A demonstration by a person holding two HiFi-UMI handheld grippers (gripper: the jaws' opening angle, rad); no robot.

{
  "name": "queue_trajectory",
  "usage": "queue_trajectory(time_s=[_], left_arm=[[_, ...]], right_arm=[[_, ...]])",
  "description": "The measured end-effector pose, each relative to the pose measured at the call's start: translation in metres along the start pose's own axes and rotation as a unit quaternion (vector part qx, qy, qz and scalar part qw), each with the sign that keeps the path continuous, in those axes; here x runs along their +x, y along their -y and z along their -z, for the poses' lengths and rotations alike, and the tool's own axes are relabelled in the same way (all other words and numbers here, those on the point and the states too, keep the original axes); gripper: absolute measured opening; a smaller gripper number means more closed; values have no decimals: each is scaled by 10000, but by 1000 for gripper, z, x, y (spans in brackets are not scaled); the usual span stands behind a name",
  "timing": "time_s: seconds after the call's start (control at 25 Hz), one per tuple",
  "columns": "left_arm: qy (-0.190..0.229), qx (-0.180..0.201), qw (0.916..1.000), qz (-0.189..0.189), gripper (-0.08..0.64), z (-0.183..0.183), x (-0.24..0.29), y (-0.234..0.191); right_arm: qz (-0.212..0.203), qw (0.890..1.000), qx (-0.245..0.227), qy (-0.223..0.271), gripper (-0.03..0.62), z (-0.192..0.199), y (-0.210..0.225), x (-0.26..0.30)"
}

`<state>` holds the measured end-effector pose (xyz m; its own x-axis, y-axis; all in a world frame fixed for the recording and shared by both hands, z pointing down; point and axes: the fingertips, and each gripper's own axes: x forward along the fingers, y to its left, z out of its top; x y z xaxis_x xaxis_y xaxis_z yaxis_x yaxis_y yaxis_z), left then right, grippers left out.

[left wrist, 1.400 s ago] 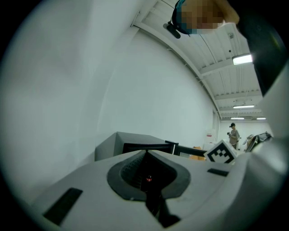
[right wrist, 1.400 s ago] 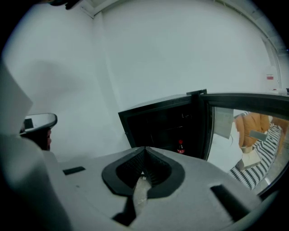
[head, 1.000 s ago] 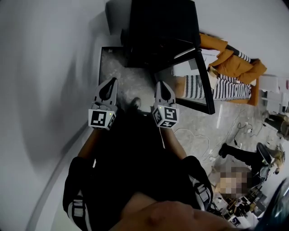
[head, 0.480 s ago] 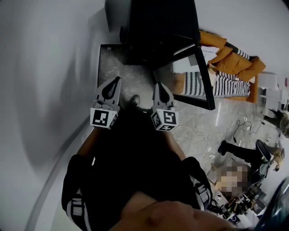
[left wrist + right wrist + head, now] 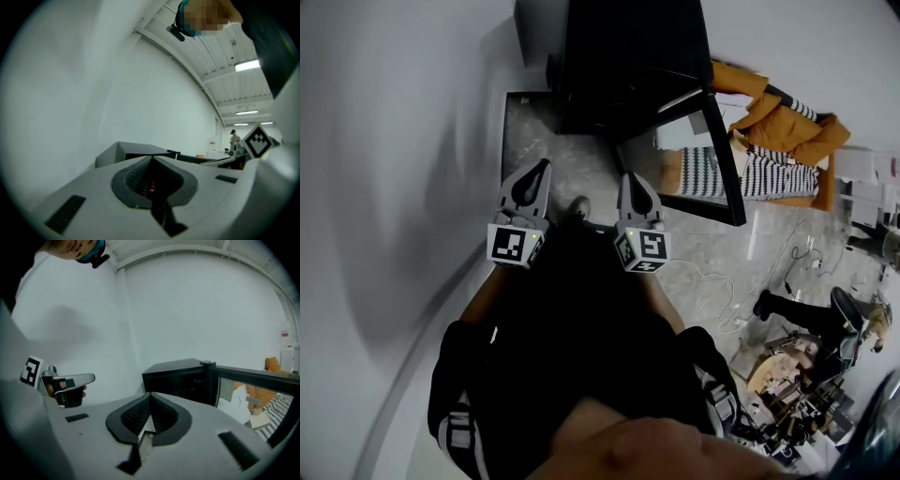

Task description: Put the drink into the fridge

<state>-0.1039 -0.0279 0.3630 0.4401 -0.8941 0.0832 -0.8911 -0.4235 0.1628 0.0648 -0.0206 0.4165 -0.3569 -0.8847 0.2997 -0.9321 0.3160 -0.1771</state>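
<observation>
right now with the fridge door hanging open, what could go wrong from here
1. The glass door of the black fridge is swung wide to the right; a step or a swing of the right gripper could knock it.
2. A loose white cable lies on the floor to the right, a possible trip hazard.
3. The left gripper and the right gripper are both shut and empty, and no drink shows clearly, so it may not be safely inside.

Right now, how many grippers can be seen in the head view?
2. The left gripper is left of centre and the right gripper is beside it, both pointing toward the black fridge. No other gripper seems hidden.
</observation>
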Motion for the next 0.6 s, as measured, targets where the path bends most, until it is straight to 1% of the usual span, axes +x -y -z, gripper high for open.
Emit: queue_trajectory(time_s=[0.6], left_arm=[[-67,-53,9999,57,6,2,5,2]], right_arm=[[-11,10000,-41,-18,0,-3,2,2]])
